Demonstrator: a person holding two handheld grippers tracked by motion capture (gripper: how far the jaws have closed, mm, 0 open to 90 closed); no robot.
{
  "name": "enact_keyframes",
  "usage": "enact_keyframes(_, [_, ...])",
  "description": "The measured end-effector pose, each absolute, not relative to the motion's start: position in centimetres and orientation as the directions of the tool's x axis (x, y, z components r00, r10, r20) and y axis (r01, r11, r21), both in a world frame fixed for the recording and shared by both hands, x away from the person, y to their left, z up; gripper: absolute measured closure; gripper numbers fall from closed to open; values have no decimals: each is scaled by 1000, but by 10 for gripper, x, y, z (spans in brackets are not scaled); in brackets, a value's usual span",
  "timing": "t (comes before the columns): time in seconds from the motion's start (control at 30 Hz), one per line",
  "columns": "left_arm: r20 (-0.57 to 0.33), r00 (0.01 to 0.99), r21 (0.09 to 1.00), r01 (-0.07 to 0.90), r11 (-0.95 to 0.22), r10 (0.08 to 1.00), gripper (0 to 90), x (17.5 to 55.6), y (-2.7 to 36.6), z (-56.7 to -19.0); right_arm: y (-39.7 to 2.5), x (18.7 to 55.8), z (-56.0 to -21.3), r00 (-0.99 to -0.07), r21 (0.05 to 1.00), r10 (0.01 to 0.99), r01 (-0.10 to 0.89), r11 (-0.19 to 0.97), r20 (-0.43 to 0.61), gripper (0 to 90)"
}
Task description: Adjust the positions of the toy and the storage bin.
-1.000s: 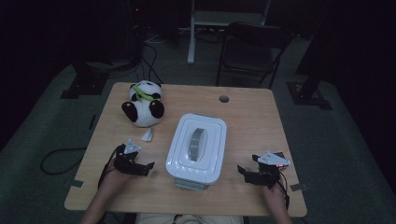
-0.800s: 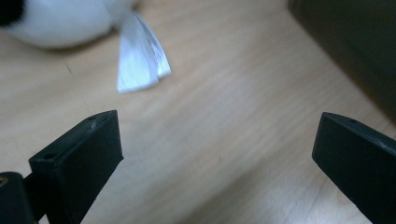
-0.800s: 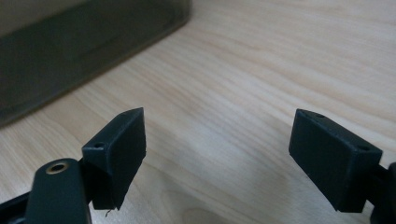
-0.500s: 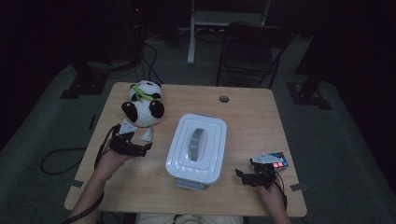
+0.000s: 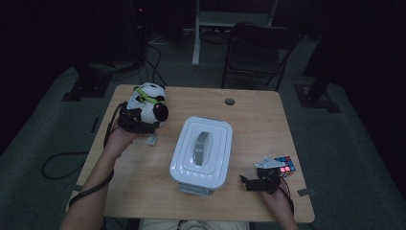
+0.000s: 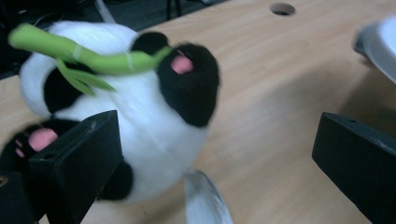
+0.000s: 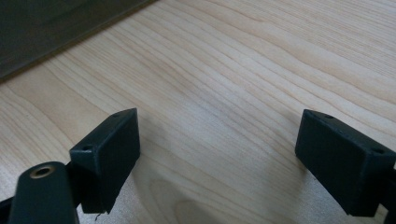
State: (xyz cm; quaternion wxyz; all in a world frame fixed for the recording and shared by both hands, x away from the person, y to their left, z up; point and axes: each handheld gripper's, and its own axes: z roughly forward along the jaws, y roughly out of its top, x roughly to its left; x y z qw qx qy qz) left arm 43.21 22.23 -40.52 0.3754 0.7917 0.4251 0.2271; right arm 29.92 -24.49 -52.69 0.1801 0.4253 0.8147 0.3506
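Black-and-white panda (image 6: 140, 121) at upper left sits ungrasped between the spread jaws of the left gripper (image 5: 136, 122); right gripper (image 5: 258, 183), released, idles lower right.

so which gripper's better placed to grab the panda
Left. The left gripper is right at the panda, jaws open with one jaw beside its body. The right gripper sits open near the table's front edge, across the white box.

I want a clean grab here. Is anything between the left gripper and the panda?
Nothing visible. The left gripper has its jaws open with the panda right ahead, against the left jaw. Its white tag lies low between the jaws.
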Motion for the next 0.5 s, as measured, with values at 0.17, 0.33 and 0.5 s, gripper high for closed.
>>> enact_keyframes(0.17, [22, 510, 799, 508, -321, 860, 23, 450, 220, -400, -245, 299, -527, -573, 725, 819, 567, 392, 5, 137])
enact_keyframes(0.33, [-4, 513, 795, 522, -309, 858, 62, 465, 209, -407, -245, 299, -527, -572, 725, 820, 567, 391, 5, 138])
enact_keyframes(0.5, [-11, 493, 771, 559, -307, 870, 62, 480, 199, -420, -245, 299, -527, -568, 725, 823, 569, 388, 6, 140])
